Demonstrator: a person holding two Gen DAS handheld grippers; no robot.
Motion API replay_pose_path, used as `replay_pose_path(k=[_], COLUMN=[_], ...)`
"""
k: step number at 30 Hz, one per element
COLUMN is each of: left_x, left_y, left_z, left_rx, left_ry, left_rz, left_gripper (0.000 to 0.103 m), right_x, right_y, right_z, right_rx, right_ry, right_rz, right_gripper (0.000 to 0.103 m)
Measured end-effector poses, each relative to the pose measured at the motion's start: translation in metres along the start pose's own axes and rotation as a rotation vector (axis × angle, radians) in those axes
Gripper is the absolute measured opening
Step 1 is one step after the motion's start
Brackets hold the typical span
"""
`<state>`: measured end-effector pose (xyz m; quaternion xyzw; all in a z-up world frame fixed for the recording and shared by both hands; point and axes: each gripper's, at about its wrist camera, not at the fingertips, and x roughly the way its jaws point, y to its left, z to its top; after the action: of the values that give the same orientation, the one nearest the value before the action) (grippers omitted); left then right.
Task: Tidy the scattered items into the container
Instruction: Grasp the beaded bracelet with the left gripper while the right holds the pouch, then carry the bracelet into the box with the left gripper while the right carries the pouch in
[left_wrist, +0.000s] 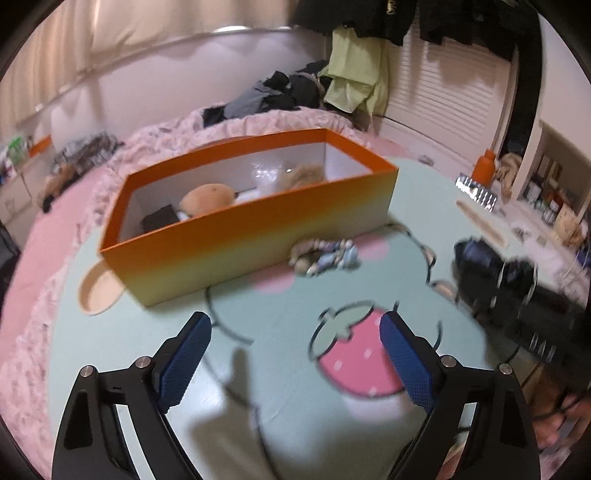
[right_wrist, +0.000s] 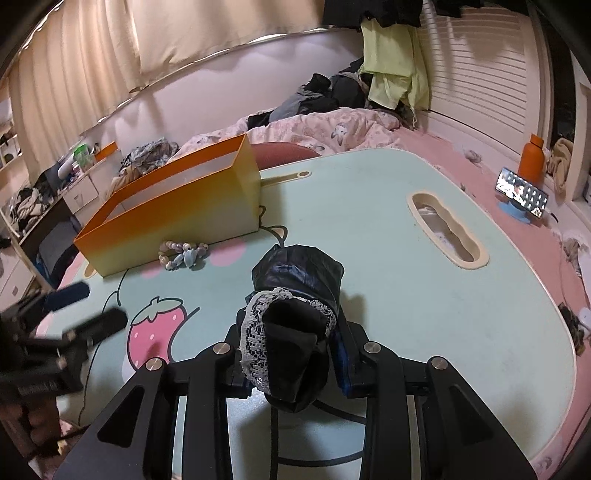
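My right gripper pinches a crumpled black lace-trimmed garment. My left gripper, its blue textured pads wide apart, holds nothing. The beaded bracelet lies at ten o'clock, touching the orange cardboard box.

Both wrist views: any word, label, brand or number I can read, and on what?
None can be read.
Phone screen beside the orange bottle: picture only, too small.
Items on the shelf: labels blurred.
Orange box and table: strawberry drawing, no lettering.
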<state>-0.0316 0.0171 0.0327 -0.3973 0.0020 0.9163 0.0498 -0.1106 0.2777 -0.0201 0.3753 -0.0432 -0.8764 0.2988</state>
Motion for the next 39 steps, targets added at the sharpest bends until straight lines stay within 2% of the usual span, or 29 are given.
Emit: replay_pose_path(k=[3, 7, 13, 16, 18, 19, 21, 23, 32, 36, 39], left_x=[0.013, 0.027, 0.046, 0.054, 0.060, 0.062, 0.063, 0.060, 0.028, 0.000, -0.016], left_y=[0.003, -0.008, -0.034, -0.035, -0.033, -0.032, -0.031, -0.031, -0.021, -0.018, -0.013], left_z=[0.014, 0.025, 0.034, 0.037, 0.036, 0.035, 0.032, 0.029, 0.013, 0.005, -0.002], left_rx=[-0.075, -0.100, -0.025, -0.031, -0.045, -0.047, -0.043, -0.042, -0.048, -0.001, 0.019], left_ry=[0.021, 0.043, 0.043, 0.056, 0.086, 0.097, 0.092, 0.081, 0.020, -0.045, -0.064], left_rz=[-0.029, -0.048, 0.060, 0.072, 0.062, 0.059, 0.057, 0.039, -0.103, -0.161, -0.188], left_gripper=[0.082, 0.078, 0.075, 0.068, 0.049, 0.046, 0.027, 0.016, 0.014, 0.014, 0.014], right_x=[0.000, -0.001, -0.001, -0.002, -0.002, -0.003, -0.003, -0.003, -0.003, -0.003, -0.003], right_y=[-0.001, -0.001, -0.001, 0.000, 0.000, 0.000, 0.000, 0.000, 0.000, 0.000, 0.000], right_z=[0.000, 0.000, -0.001, -0.001, -0.001, -0.001, -0.002, -0.002, -0.002, -0.001, -0.001], right_rx=[0.005, 0.008, 0.009, 0.010, 0.011, 0.012, 0.012, 0.012, 0.011, 0.011, 0.012], right_ry=[-0.001, -0.002, -0.002, -0.003, -0.003, -0.003, -0.003, -0.003, -0.002, -0.001, -0.001], right_rz=[0.005, 0.007, 0.010, 0.013, 0.015, 0.016, 0.017, 0.015, 0.015, 0.014, 0.015], right_gripper=[0.033, 0.033, 0.033, 0.033, 0.033, 0.033, 0.033, 0.033, 0.033, 0.033, 0.033])
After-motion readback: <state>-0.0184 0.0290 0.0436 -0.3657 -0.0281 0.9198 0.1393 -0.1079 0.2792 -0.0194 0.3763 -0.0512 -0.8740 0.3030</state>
